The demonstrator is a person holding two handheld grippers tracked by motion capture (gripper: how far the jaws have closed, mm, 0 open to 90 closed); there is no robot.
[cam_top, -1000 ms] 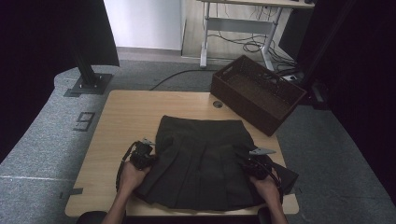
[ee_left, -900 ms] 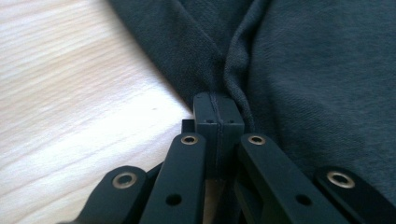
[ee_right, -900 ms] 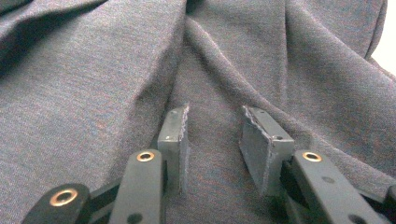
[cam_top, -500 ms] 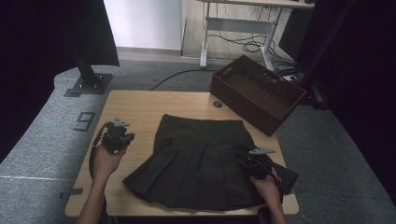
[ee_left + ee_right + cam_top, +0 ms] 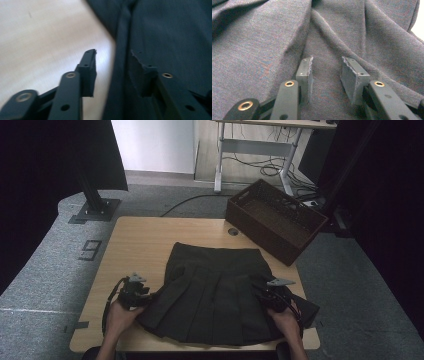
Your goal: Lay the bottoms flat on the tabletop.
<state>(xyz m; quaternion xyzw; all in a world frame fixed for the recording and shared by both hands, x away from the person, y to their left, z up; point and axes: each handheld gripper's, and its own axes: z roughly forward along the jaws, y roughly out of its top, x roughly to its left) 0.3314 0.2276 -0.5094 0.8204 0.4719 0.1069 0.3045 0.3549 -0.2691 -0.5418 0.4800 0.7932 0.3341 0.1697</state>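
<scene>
Brown basket (image 5: 276, 219) at table's (image 5: 140, 245) far right corner; desk frame (image 5: 255, 147), cables (image 5: 260, 169) on floor beyond.

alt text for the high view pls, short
A dark pleated skirt lies flat on a wooden table, with a person's left gripper at its left edge and right gripper on its right side. A brown basket sits at the table's far right corner, over grey carpet.

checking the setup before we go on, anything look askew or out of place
Nothing damaged or spilled. The skirt lies flat on the table, but the basket sits askew, overhanging the table's far right corner.
</scene>
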